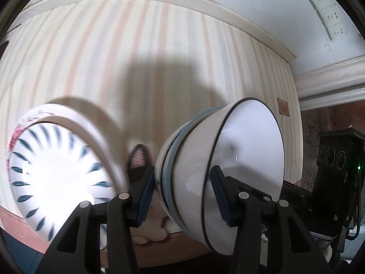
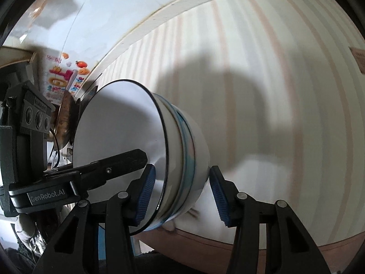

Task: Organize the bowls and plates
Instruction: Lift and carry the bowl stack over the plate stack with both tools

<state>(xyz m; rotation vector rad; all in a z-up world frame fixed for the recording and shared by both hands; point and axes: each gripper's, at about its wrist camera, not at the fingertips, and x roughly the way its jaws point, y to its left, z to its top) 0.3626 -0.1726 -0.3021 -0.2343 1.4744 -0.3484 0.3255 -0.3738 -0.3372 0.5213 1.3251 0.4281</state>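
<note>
A stack of white bowls with dark rims and a blue band (image 1: 219, 171) hangs tipped on its side in the air, in front of a striped wall. My left gripper (image 1: 182, 196) has its pads on either side of the stack's wall and is shut on it. My right gripper (image 2: 182, 196) grips the same stack (image 2: 178, 157) from the opposite side, its pads around the rim and wall. A white dish with blue leaf marks (image 1: 57, 175) stands blurred at the lower left of the left wrist view.
A striped wall (image 1: 148, 57) fills the background. A wooden edge (image 2: 228, 246) runs along the bottom. Wall sockets (image 1: 328, 16) sit at the upper right. A colourful poster (image 2: 66, 77) and a wooden round object (image 2: 66, 118) are at the left.
</note>
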